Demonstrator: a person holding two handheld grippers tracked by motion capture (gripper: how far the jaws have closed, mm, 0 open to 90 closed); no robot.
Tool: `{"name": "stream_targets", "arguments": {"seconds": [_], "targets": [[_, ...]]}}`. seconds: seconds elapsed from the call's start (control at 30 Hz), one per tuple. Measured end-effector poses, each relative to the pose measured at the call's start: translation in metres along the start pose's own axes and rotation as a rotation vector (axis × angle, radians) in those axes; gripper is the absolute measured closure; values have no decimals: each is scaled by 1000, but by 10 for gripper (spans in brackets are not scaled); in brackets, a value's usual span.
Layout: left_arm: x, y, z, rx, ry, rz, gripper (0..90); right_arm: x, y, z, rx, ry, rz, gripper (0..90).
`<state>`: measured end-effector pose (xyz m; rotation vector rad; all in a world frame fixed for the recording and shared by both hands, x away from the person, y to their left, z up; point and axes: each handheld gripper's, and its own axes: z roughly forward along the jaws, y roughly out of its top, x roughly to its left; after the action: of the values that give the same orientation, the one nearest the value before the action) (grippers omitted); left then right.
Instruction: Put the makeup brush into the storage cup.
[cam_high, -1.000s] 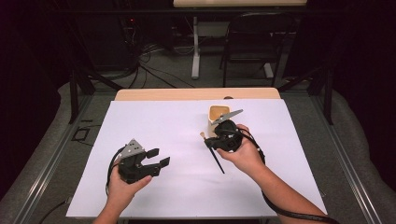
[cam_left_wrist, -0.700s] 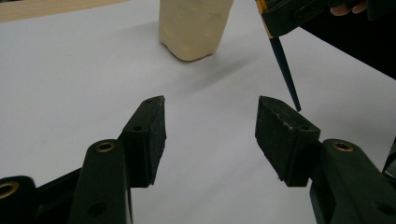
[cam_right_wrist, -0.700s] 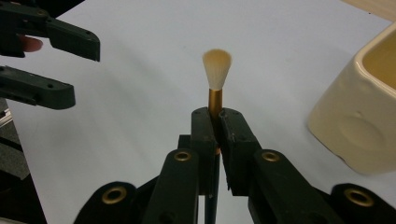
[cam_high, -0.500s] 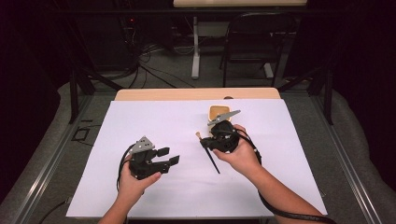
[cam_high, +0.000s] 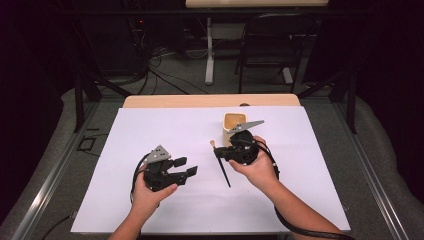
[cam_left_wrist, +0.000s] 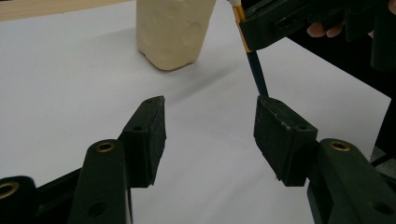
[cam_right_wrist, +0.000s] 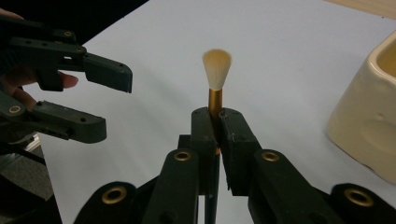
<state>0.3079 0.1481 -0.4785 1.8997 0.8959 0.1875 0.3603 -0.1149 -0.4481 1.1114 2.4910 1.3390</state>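
Right gripper view has our right gripper (cam_right_wrist: 218, 122) clenched on the brush (cam_right_wrist: 216, 70) at its gold ferrule, bristles up, beside the cream cup (cam_right_wrist: 369, 126). Our left gripper (cam_left_wrist: 210, 135) stands released with nothing between its jaws, close to the dark handle. If it bumps that handle before closing, we judge the brush could twist in the thin grip and slip to the white table (cam_high: 150, 125).

There is one brush (cam_high: 220, 162) with a dark handle and pale hairs. There is one cream cup (cam_high: 234, 124). There are two black tongs, the left tongs (cam_high: 188, 166) and the right tongs (cam_high: 223, 152). There is one white sheet (cam_high: 165, 130) on one bench (cam_high: 150, 101). One chair (cam_high: 270, 45) stands far away.
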Motion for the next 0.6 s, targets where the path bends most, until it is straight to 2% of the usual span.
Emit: {"name": "stream_targets", "arguments": {"seconds": [0.2,0.3,0.6], "targets": [[-2,1,3,-2,-13,-14,442,-1,-4,2,-34,23,34,841],[-2,2,4,-6,-14,-6,444,-3,-5,3,-38,34,57,841],[-3,5,6,-9,-29,-16,451,-5,-8,7,-86,64,116,841]]}}
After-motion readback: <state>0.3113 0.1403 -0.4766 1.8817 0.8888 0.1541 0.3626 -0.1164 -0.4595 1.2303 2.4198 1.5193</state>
